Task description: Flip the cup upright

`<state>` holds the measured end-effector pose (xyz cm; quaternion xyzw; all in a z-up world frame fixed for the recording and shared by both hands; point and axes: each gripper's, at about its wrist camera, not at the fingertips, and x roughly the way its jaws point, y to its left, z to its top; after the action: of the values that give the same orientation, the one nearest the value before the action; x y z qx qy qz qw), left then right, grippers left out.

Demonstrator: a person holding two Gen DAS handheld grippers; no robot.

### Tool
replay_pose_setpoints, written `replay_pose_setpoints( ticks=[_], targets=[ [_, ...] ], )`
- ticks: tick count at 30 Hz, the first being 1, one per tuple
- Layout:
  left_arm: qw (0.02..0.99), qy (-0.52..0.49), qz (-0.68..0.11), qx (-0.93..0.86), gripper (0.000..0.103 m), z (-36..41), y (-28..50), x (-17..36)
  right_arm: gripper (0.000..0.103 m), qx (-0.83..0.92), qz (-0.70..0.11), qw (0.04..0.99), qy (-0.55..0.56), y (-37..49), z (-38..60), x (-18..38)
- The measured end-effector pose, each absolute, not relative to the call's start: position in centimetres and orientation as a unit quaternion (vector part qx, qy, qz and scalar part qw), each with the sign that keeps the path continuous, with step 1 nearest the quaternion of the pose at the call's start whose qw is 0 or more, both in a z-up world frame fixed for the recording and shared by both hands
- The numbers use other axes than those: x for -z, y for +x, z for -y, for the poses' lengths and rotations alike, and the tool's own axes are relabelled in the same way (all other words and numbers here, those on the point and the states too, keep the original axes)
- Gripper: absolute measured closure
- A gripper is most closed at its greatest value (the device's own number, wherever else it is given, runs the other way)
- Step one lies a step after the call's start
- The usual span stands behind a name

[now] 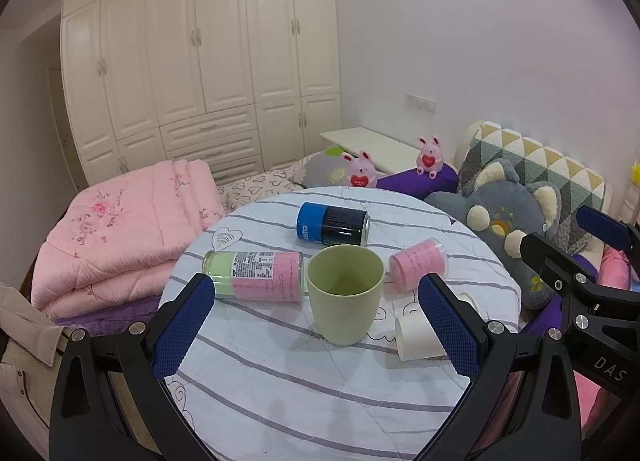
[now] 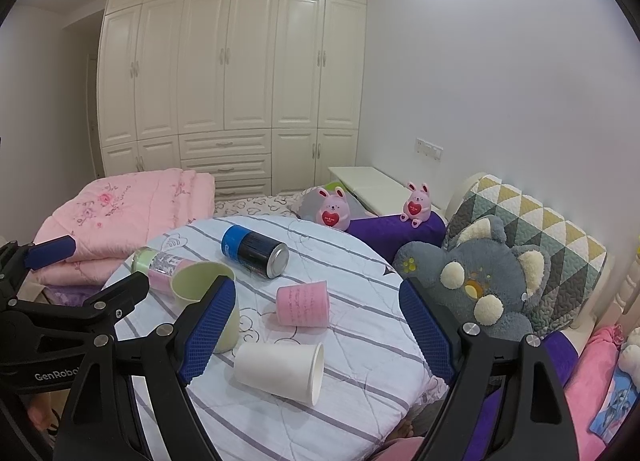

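A light green cup stands upright, mouth up, on the round striped table. It also shows in the right wrist view, partly behind my right gripper's left finger. My left gripper is open and empty, its fingers on either side of the green cup, a little short of it. A white paper cup lies on its side, mouth to the right; in the left wrist view it is partly hidden. My right gripper is open and empty above the white cup.
A blue-black can, a green-pink labelled bottle and a pink cup lie on their sides on the table. Folded pink quilt at left. A grey plush and cushions at right. Wardrobe behind.
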<state>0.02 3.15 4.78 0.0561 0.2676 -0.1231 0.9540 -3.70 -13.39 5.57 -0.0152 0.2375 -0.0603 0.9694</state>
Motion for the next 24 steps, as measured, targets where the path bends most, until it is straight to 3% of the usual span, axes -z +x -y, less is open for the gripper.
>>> replay_pose_setpoints(
  ticks=[24],
  targets=[
    [0.954, 0.054, -0.266, 0.123, 0.000, -3.24, 0.11, -5.00, 0.017, 0.059, -0.239, 0.969, -0.016, -3.62, 13.08, -5.72]
  ],
)
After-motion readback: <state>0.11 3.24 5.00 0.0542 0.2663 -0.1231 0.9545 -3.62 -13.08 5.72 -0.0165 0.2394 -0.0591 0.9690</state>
